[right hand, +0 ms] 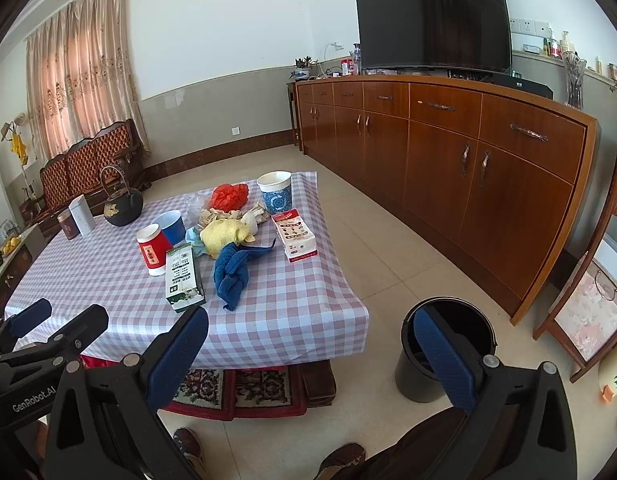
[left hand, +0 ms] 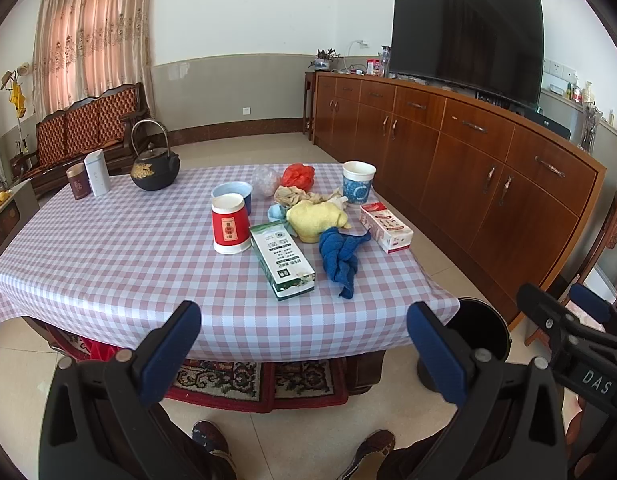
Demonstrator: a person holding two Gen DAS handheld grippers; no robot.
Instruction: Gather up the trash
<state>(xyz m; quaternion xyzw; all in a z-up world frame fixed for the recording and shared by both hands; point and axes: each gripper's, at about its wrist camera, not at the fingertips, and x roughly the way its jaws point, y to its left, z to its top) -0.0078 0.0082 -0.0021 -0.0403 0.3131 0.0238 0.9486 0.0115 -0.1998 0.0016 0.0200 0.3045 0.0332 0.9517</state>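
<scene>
A checked table (left hand: 108, 264) (right hand: 292, 312) holds a pile of things: a green-white carton (left hand: 282, 258) (right hand: 183, 272), a red paper cup (left hand: 228, 224) (right hand: 153, 249) upside down, a blue cup (left hand: 233, 193), a blue patterned cup (left hand: 358, 182) (right hand: 274, 192), a red-white box (left hand: 386, 227) (right hand: 295, 235), a blue cloth (left hand: 340, 258) (right hand: 232, 268), a yellow cloth (left hand: 314, 219) (right hand: 222, 234), crumpled tissues (left hand: 298, 196) and a red bag (left hand: 297, 175) (right hand: 229, 196). A black bin (left hand: 482, 330) (right hand: 448, 346) stands on the floor right of the table. My left gripper (left hand: 304, 344) and right gripper (right hand: 310, 352) are open and empty, in front of the table's near edge.
A black iron teapot (left hand: 154, 172), a white box (left hand: 97, 172) and a brown tin (left hand: 78, 181) stand at the table's far left. A long wooden sideboard (right hand: 468, 168) with a TV (right hand: 432, 16) runs along the right. A patterned rug (left hand: 260, 384) lies under the table. A wooden sofa (left hand: 88, 132) stands behind.
</scene>
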